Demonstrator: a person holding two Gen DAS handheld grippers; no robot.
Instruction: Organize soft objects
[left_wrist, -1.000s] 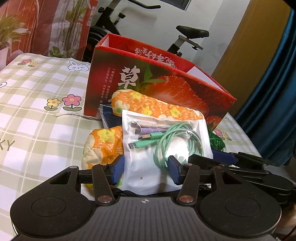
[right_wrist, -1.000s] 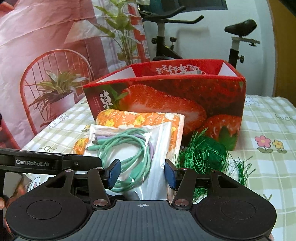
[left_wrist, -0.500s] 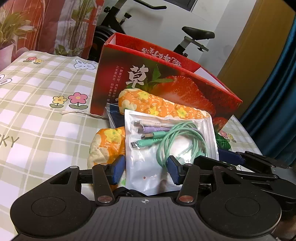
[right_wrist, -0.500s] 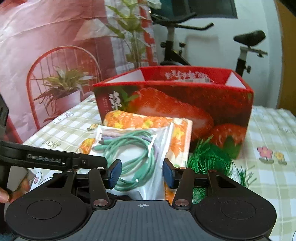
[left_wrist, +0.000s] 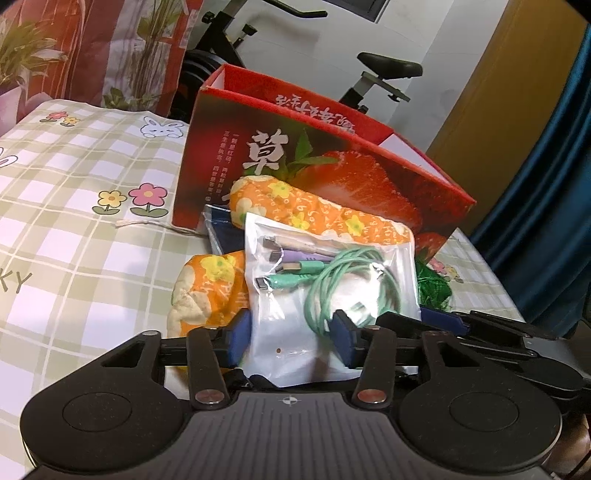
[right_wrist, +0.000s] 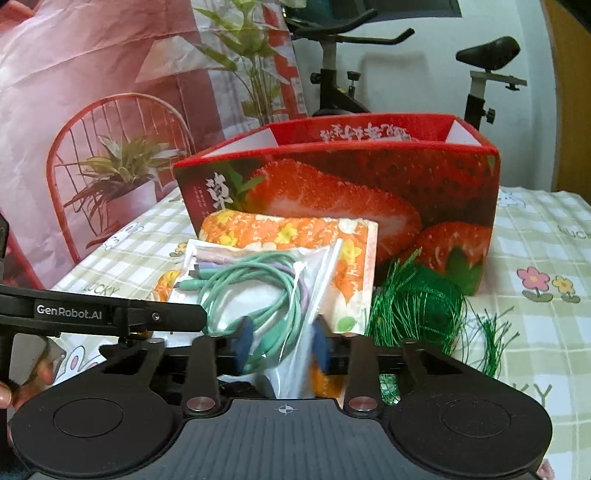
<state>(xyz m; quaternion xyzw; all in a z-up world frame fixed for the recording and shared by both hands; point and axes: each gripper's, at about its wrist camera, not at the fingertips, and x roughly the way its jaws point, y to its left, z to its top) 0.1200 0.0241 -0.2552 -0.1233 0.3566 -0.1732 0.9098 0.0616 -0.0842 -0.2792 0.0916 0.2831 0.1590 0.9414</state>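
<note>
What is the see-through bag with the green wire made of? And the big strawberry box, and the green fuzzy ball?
Bag: looks like thin glossy plastic, since it shines and creases and the wire shows through. Wire: probably rubbery plastic, smooth and matte. Box: most likely printed cardboard, with stiff straight walls and white inner flaps. Ball: seems to be shiny plastic or foil strands, thin and glinting.

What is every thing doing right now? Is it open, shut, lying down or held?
Strawberry box: upright, top open.
Cable bag: sealed, lying on the orange cloth, between both grippers' jaws.
Orange cloth: folded, leaning against the box.
Green string: loose tangle on the tablecloth.
Left gripper: jaws closing around the bag.
Right gripper: jaws closing, pinching the bag.
</note>
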